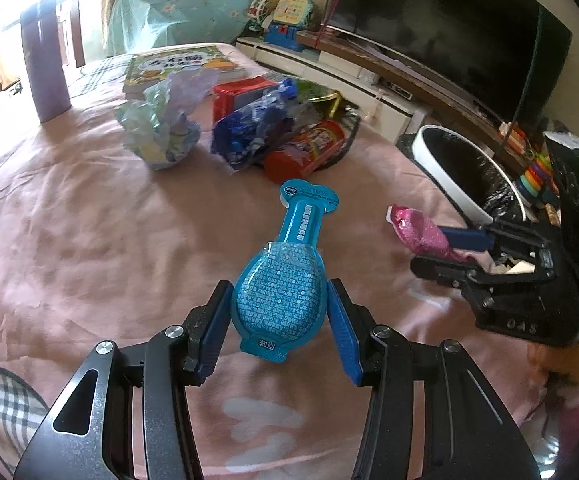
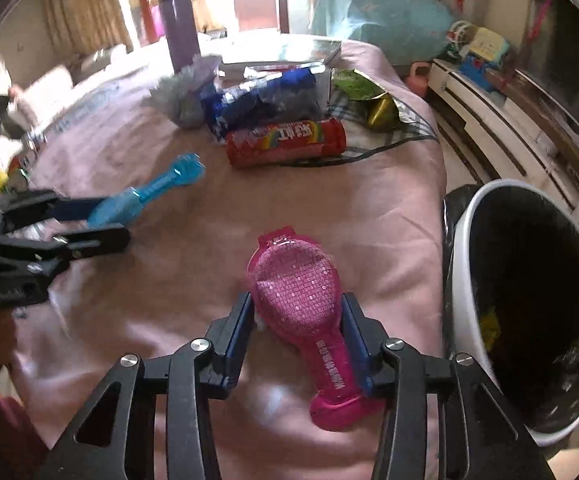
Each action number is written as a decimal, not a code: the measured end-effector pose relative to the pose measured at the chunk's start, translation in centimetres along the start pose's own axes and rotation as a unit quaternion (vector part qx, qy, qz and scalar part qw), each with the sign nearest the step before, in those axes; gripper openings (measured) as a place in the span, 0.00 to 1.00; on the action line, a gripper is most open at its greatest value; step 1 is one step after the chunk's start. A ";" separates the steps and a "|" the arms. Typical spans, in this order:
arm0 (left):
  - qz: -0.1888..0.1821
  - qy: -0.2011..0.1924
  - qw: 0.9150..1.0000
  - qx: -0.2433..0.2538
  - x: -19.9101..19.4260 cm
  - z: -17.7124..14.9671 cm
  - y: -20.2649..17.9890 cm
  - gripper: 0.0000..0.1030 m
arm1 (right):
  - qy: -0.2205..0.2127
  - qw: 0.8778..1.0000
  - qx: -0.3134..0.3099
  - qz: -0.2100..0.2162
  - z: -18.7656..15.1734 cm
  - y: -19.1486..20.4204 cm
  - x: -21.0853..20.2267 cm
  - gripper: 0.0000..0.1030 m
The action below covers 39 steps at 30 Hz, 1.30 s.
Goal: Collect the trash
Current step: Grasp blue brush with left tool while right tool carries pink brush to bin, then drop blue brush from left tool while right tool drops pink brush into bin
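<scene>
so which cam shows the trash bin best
The right wrist view: the trash bin fills its right side, with the white rim, the black liner and something yellow inside all visible. The left wrist view shows only part of it at the bed's far edge, partly hidden behind the right tool.

Bin point(image 2: 465, 248) stands right of the bed point(image 2: 193, 248).
</scene>
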<state>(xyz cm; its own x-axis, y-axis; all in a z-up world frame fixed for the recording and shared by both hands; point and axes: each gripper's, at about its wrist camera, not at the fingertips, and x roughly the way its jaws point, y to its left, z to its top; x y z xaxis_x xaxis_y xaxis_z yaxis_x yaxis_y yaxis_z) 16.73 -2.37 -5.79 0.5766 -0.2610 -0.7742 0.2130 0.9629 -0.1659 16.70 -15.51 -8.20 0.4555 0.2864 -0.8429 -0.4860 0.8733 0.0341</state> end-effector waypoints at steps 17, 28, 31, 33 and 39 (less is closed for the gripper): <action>-0.025 -0.015 0.998 0.054 -0.7 1.6 -6.4 0.46 | -0.101 0.982 0.157 0.011 -3.4 -4.5 -7.0 0.41; -0.042 -0.025 0.994 0.102 -0.4 3.5 -12.0 0.46 | -0.127 0.971 0.200 -0.016 -4.6 -9.1 -10.1 0.41; -0.045 -0.025 0.992 0.113 -0.1 3.9 -13.4 0.46 | -0.133 0.968 0.213 -0.018 -4.8 -10.2 -10.6 0.41; -0.048 -0.025 0.992 0.118 0.0 4.3 -14.0 0.46 | -0.136 0.966 0.217 -0.023 -4.9 -10.7 -10.8 0.41; -0.051 -0.025 0.990 0.132 0.6 4.9 -15.8 0.46 | -0.142 0.962 0.230 -0.031 -5.2 -12.6 -11.4 0.41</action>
<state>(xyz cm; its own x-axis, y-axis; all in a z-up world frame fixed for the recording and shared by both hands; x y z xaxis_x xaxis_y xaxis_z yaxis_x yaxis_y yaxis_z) 17.56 -18.04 -0.65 0.5782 -0.3661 -0.7292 0.4669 0.8813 -0.0723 13.81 -31.85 -1.81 0.6908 0.2673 -0.6719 -0.0993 0.9554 0.2781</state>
